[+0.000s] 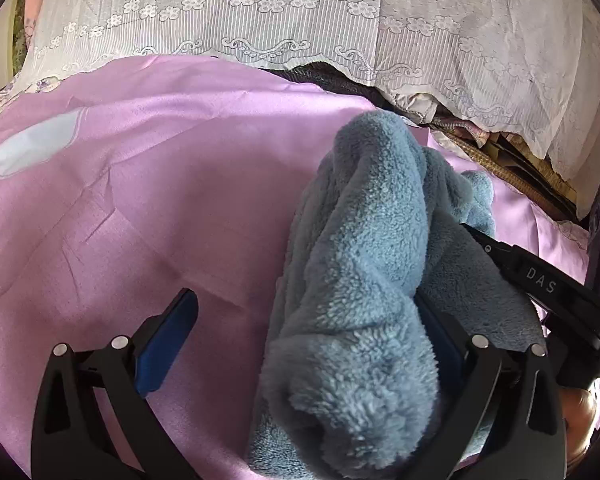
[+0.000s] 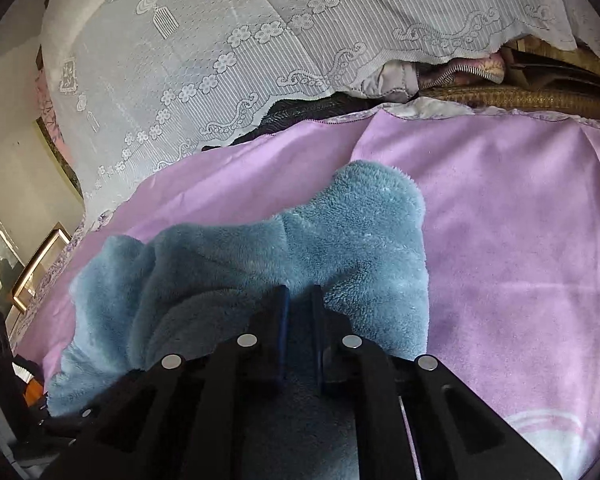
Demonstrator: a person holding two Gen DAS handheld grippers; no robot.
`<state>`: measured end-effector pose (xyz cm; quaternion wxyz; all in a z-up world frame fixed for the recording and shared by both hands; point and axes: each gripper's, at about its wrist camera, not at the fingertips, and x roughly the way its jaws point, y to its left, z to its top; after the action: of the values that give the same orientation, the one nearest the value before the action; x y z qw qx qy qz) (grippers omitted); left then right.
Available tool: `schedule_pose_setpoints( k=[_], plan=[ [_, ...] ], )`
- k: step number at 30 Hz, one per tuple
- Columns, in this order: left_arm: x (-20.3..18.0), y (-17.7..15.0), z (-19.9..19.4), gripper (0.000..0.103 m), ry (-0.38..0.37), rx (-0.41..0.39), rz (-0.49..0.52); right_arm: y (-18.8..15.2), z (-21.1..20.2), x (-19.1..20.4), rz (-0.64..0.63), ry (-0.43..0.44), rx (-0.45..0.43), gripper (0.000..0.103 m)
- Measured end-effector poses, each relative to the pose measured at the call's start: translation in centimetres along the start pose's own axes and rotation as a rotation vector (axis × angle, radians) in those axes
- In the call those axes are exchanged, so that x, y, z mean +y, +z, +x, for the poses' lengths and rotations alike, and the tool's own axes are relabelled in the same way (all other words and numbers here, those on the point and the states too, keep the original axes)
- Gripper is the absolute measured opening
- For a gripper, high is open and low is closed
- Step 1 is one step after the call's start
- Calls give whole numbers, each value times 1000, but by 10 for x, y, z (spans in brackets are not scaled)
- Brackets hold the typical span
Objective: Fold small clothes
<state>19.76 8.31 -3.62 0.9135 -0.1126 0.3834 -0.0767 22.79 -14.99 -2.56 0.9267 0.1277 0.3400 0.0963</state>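
A fluffy blue fleece garment (image 1: 364, 240) lies bunched on a pink sheet (image 1: 160, 184). My left gripper (image 1: 304, 300) stands wide open. The garment's lower fold sits between its jaws and leans against the right pad (image 1: 440, 344), while the left pad (image 1: 168, 344) is bare over the sheet. In the right wrist view my right gripper (image 2: 299, 292) is shut on a ridge of the garment (image 2: 340, 232), with fleece pinched between its blue pads. That gripper's black body marked DAS (image 1: 540, 280) enters the left wrist view from the right, its tips buried in the fleece.
A white lace cover (image 1: 300, 12) hangs along the back over a pile of fabrics and a woven mat (image 2: 520, 98). The sheet has a pale blue patch (image 1: 36, 148) at the left. A wooden-framed piece of furniture (image 2: 40, 264) stands past the bed's left edge.
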Motion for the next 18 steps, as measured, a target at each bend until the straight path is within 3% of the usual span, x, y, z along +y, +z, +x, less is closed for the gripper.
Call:
schedule_pose_setpoints(
  k=[8,14,17,18],
  plan=[
    [1,-2,-6,99,7,-14,14,-4,-7,-7,26,45,-39,12],
    [0,-2,-8,99,8,-21,15,-10,-22,3,-13,-9,-74,17],
    [0,-3,-14,99,9,-33,15,-16,-38,8,-31,-63,-107,29],
    [1,-3,-18,99,8,-39,12,-19,-46,10,-34,-90,-129,40]
  ],
)
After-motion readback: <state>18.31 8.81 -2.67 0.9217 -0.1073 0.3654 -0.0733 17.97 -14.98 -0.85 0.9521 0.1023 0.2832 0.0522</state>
